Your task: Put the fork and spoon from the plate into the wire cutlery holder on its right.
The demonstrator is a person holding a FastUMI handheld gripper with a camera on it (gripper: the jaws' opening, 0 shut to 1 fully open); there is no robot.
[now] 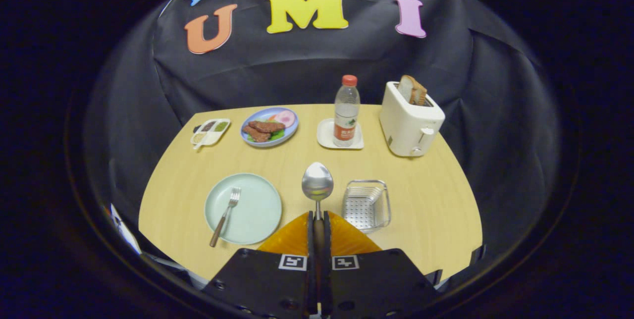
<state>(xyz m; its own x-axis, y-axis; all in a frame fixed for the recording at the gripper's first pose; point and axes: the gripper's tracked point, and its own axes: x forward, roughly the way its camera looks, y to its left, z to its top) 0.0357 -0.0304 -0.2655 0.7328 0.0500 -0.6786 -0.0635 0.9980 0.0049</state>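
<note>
Between the fingers, gripper view: gripper (pixel 317 220) clamped on the spoon (pixel 317 185) by its handle, bowl pointing straight ahead, long axis in line with the fingers. Spoon is lifted clear of the plate (pixel 257 210). Wire cutlery holder (pixel 367 205) sits just right of the spoon bowl, close to the fingers. Judgement: a short shift right, then lower. Fork (pixel 225 215) lies on the plate, left of the fingers, handle toward the camera.
</note>
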